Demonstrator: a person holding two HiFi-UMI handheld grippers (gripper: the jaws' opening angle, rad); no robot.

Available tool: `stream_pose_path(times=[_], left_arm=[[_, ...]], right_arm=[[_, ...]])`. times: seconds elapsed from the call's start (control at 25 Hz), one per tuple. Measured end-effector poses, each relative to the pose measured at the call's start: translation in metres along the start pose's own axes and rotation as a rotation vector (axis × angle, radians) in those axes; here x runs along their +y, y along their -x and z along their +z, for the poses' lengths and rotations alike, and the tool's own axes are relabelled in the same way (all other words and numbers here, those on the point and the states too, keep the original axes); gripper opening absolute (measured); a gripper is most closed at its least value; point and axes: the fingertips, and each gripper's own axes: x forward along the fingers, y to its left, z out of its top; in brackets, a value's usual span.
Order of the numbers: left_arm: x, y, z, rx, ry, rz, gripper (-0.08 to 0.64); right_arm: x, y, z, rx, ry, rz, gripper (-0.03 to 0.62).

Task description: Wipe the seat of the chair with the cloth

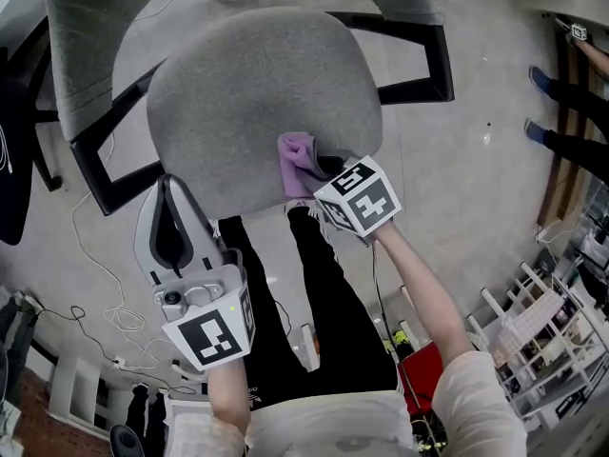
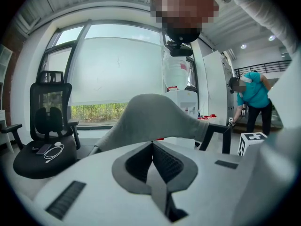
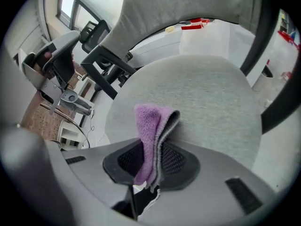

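The chair's grey fabric seat (image 1: 247, 93) fills the upper middle of the head view, with its backrest (image 1: 95, 17) at the top. A purple cloth (image 1: 299, 158) lies folded on the seat's near right part, and my right gripper (image 1: 328, 169) is shut on it. In the right gripper view the cloth (image 3: 149, 135) stands up between the jaws over the seat (image 3: 207, 98). My left gripper (image 1: 171, 219) hangs off the seat's near left edge, shut and holding nothing. Its own view shows the jaws (image 2: 153, 147) closed, with the backrest (image 2: 150, 119) beyond.
Black armrests (image 1: 419, 60) flank the seat on both sides. A black office chair (image 2: 47, 126) stands by the window. Cables (image 1: 105, 284) run over the floor at the left. A white rack (image 1: 542, 341) stands at the lower right. Another person (image 2: 254, 100) stands far off.
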Motion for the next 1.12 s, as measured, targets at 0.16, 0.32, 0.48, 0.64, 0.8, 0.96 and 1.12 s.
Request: stream_pose_path(times=[0.16,0.32,0.48,0.64,0.8,0.96,1.12], left_arm=[[-0.020,-0.003,0.002,-0.005,-0.008,-0.028,0.012],[-0.037,-0.008,-0.001,-0.009,-0.017,-0.052,0.012],[-0.049,-0.010,-0.001,-0.007,-0.020,-0.067,0.012],[-0.060,-0.012,-0.001,-0.004,-0.024,-0.084,0.012],[-0.068,-0.013,-0.002,-0.003,-0.025,-0.094,0.012],[-0.075,-0.014,-0.002,0.002,-0.029,-0.103,0.012],[-0.079,-0.015,-0.001,0.001,-0.034,-0.109,0.012]], right_arm=[[-0.038,0.024,-0.015,0.000,-0.010,-0.080,0.087],[-0.076,0.040,-0.031,-0.007,-0.048,-0.158,0.087],[-0.102,0.054,-0.040,-0.006,-0.068,-0.198,0.087],[-0.119,0.064,-0.045,-0.002,-0.068,-0.228,0.087],[-0.133,0.072,-0.050,0.006,-0.063,-0.252,0.087],[-0.146,0.079,-0.054,0.022,-0.054,-0.287,0.087],[-0.154,0.082,-0.057,0.028,-0.062,-0.305,0.087]])
